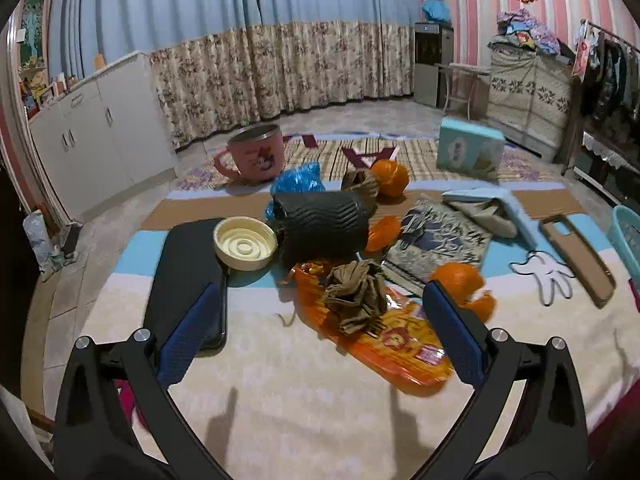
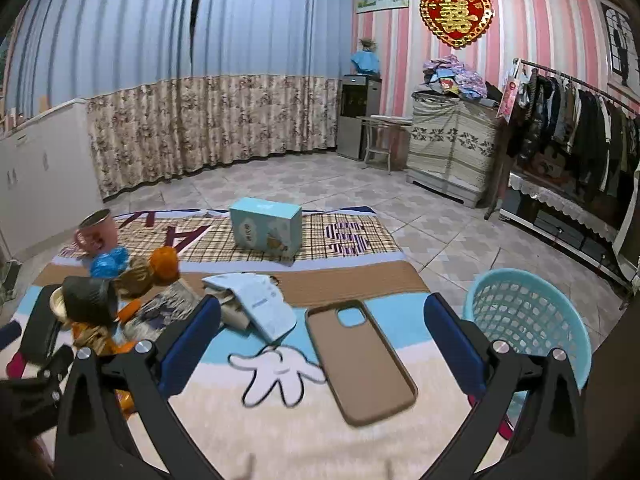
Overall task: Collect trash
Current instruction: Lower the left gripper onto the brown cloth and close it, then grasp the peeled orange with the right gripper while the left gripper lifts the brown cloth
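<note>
The left gripper (image 1: 320,328) hangs low over the blanket (image 1: 304,412) with its blue fingers (image 1: 191,332) spread wide and nothing between them. They frame a brown paper wad (image 1: 354,298) that sits on an orange wrapper (image 1: 400,344). That framing suggests this wad or the wrapper under it is the next pick; neither finger touches either yet.

The right gripper (image 2: 320,344) is likewise spread and empty. Between its fingers lies a tan phone case (image 2: 360,360), face down on the blanket, which looks like a keeper rather than trash. Just right of the right finger stands the basket (image 2: 532,320), pale blue, mesh-walled and, as far as its inside shows, empty. It sits at the blanket's right edge, probably so either hand can drop rubbish in with a short swing.

Further out from the left fingers the clutter is bunched in the middle of the blanket. Counted: two brown paper wads, the second one (image 1: 360,184) beside the orange (image 1: 390,178); one orange wrapper; one whole orange at the back; about three pieces of peel (image 1: 460,280) nearer, though some overlap; one blue plastic wad (image 1: 298,186); one black ribbed cup (image 1: 324,224) on its side; one cream lid (image 1: 245,249) resting on a black phone (image 1: 188,280); one patterned pouch (image 1: 438,240).

Beyond these stand one pink mug (image 1: 256,156) and one blue box (image 1: 468,154), upright, both apart from the heap.
</note>
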A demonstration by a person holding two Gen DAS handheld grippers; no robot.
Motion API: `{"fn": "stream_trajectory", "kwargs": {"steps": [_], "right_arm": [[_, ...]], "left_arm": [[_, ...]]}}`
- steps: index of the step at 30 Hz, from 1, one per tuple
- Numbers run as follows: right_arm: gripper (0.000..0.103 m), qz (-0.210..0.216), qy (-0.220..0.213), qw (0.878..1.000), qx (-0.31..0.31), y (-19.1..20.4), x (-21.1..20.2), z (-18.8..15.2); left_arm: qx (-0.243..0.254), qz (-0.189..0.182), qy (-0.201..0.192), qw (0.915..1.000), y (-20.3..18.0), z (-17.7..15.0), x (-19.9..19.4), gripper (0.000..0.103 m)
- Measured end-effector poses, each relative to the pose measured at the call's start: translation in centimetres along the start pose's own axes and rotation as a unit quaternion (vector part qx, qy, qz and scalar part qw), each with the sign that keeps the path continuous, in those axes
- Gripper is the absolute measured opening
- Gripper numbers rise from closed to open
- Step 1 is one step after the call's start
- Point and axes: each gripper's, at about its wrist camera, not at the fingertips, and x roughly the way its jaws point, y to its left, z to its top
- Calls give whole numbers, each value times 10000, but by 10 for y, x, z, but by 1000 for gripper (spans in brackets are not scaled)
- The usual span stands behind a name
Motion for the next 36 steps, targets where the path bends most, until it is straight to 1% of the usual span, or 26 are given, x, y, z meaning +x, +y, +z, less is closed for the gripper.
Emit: {"fn": "stream_trajectory", "kwargs": {"steps": [3,6,8,10,14,16,17,18,19,21,24,28,32,33,36], "right_arm": [[99,-60,40,10000,36,1,13,-1],[99,-34,125,9999,-7,4,22,-10],[99,-17,214,9997,-83,7,28,-14],[99,-7,262,9996,-129,10,32,-18],[99,94,420,9989,-160,15,38,-24],[99,124,400,9989,-197,16,35,-25],[99,138,386,9989,-208,17,35,-25],[99,154,371,9990,-219,19,34,-26],[99,174,356,9989,-237,20,33,-26],[99,213,323,9988,-289,24,30,-27],[99,272,266,9986,-376,27,24,-27],[99,457,250,9977,-429,33,18,-30],[99,758,301,9949,-596,49,13,-37],[99,801,319,9942,-641,53,13,-39],[99,1007,430,9915,-700,68,12,-46]], "left_arm": [[-49,-195,185,9996,2,-1,18,98],[82,-190,230,9995,-4,-2,27,97],[170,-188,210,9995,-8,-2,30,95],[232,-325,266,9989,-14,-1,35,86],[372,-465,373,9975,-21,-1,42,76],[302,-573,437,9969,-19,-1,45,61],[253,-614,481,9966,-17,-1,47,57],[195,-653,542,9962,-15,-1,49,47],[160,-678,588,9958,-13,-1,51,43],[99,-703,605,9956,-11,-1,52,42],[85,-662,509,9965,-8,1,46,41],[55,-671,161,9976,0,10,13,41],[80,-505,-139,9986,17,9,-13,41],[57,-486,-137,9987,22,8,-14,41],[-49,-259,61,9996,45,4,-5,41]]}}
